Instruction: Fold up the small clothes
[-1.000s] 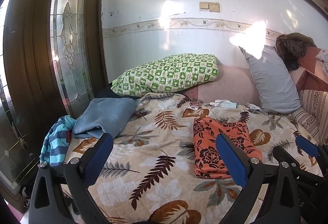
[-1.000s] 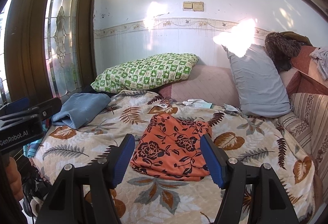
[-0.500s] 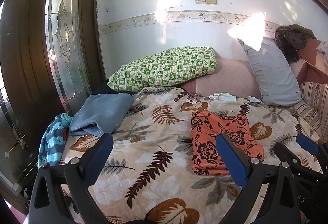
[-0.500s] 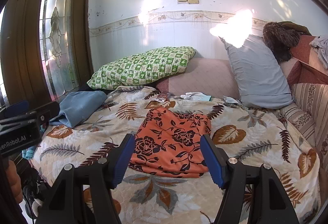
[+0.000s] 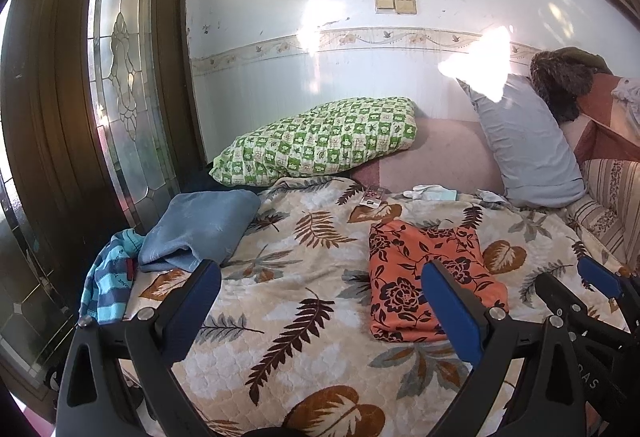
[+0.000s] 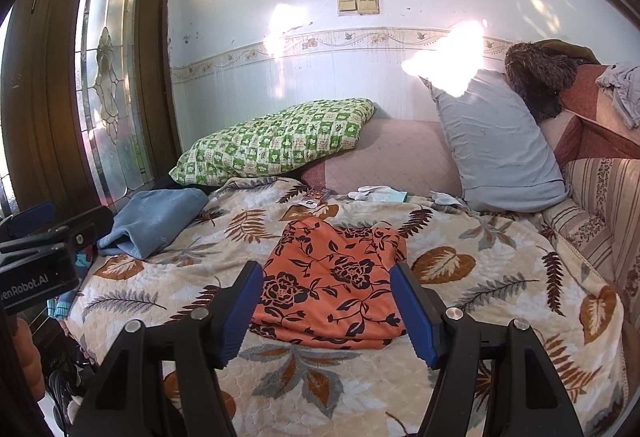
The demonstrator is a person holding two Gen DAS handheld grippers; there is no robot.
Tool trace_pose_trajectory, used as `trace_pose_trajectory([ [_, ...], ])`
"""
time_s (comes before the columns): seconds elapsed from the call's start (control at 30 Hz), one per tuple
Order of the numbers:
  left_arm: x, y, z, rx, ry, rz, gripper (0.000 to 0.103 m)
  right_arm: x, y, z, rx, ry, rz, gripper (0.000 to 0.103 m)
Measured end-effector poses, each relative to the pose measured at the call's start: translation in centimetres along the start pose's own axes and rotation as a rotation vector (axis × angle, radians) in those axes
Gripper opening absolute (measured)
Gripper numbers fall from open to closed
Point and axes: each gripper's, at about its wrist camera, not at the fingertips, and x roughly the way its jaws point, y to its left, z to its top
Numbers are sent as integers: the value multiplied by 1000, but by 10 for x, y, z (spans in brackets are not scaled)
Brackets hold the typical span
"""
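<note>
A green checked pillow (image 5: 320,141) lies far left against the wall; a grey pillow (image 5: 524,149) leans far right, beside the striped sofa arm (image 6: 604,205).

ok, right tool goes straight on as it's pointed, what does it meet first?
Most likely the folded orange floral garment lying on the leaf-print quilt, centred between the open right tool fingers; depth is unclear.

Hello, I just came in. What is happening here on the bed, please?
A person holds a two-finger gripper in each hand over a bed with a leaf-print cover. An orange floral garment lies folded flat on the cover. The right gripper hovers in front of it, open and empty. The left gripper is also open and holds nothing. A blue cloth and a striped garment lie at the bed's left edge, not yet folded.
</note>
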Motion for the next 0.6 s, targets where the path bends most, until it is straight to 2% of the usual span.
trace_pose_trajectory([
  [0.6, -3, 3, 0, -3, -12, -15, 100, -4, 4, 0, -8, -5, -2, 70],
])
